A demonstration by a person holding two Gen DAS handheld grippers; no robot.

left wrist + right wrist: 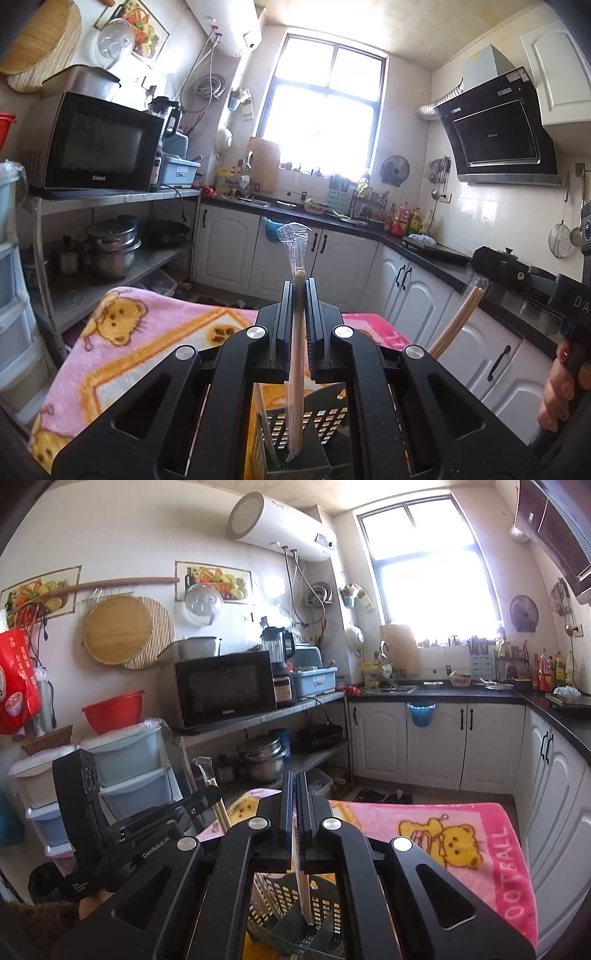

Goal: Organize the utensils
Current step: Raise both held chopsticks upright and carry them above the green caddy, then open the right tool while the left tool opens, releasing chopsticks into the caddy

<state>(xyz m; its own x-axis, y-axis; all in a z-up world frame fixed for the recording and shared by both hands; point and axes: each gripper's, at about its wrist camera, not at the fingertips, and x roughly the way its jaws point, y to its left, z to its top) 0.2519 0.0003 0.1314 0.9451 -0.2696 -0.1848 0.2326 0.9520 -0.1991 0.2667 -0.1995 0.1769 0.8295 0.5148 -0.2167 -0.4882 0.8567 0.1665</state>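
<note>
My left gripper (299,286) is shut on a pair of wooden chopsticks (295,354) in a clear wrapper. They stand upright, with the lower end inside a dark green perforated utensil holder (327,421) just below the jaws. My right gripper (295,775) is shut on another wrapped pair of chopsticks (306,893), whose tip reaches into the same holder (325,897). Each wrist view shows the other gripper close beside it: the right gripper (484,266) with its chopsticks (458,317), and the left gripper (212,794) with its chopsticks (221,812).
The holder stands on a table covered by a pink bear-print blanket (443,830). A person's hand (557,391) grips the right handle. To the left are a steel shelf with a microwave (99,147) and pots (110,243), and plastic drawers (129,775). White cabinets (436,738) line the far and right walls.
</note>
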